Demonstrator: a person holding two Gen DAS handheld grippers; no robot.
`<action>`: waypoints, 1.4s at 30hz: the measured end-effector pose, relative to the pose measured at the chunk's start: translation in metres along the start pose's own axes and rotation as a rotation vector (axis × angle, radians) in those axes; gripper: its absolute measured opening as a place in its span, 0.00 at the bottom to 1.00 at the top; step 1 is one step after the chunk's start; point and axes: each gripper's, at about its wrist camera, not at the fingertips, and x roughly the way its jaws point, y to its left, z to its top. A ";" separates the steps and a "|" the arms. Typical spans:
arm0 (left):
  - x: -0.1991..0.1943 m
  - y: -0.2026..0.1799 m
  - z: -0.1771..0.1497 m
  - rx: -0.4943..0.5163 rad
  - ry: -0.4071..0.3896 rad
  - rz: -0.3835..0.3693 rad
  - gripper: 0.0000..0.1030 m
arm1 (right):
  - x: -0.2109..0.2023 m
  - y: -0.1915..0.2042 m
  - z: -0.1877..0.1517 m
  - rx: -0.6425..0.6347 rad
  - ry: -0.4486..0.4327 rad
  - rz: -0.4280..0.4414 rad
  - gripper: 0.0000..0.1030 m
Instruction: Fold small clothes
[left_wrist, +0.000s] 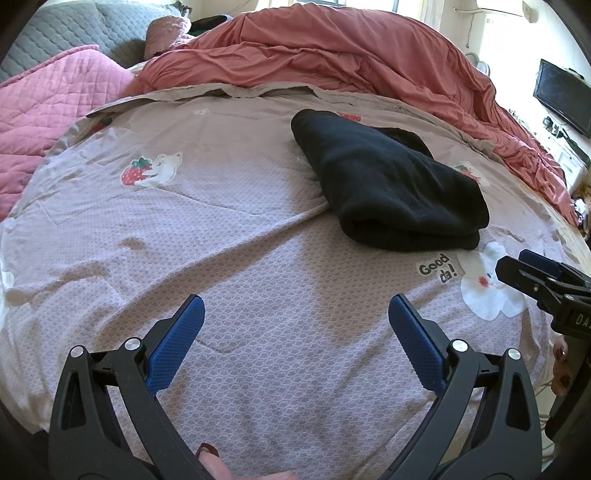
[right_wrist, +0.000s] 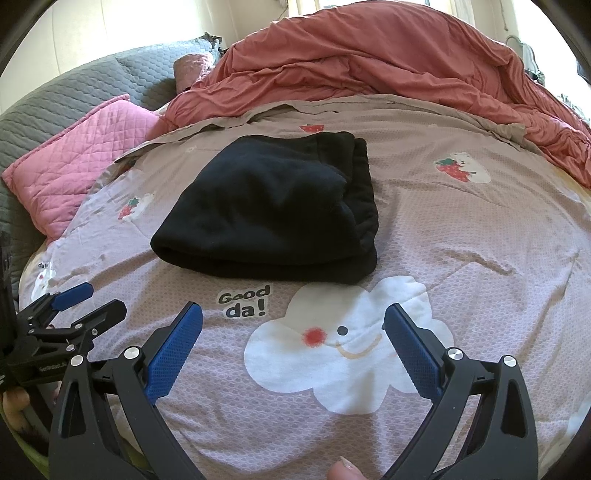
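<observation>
We see the folded black garment (right_wrist: 273, 210) at the frame's centre on the bed's patterned cover (right_wrist: 461, 236). Our left gripper (left_wrist: 295, 317) and right gripper (right_wrist: 293, 325) both gape wide, holding nothing.

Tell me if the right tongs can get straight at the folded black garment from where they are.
Probably yes. The right tongs are open and empty, and the black garment lies just ahead on the printed bedspread, with only flat cloth between them.
</observation>
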 end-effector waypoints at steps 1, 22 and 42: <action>0.000 0.001 0.000 0.000 0.001 0.001 0.91 | 0.000 0.000 0.000 -0.001 0.000 -0.001 0.95; 0.002 -0.004 0.000 0.002 0.012 0.021 0.91 | 0.003 -0.005 -0.004 0.008 0.016 -0.010 0.95; -0.006 0.053 0.019 -0.154 -0.019 0.061 0.91 | -0.029 -0.107 -0.001 0.253 -0.051 -0.343 0.95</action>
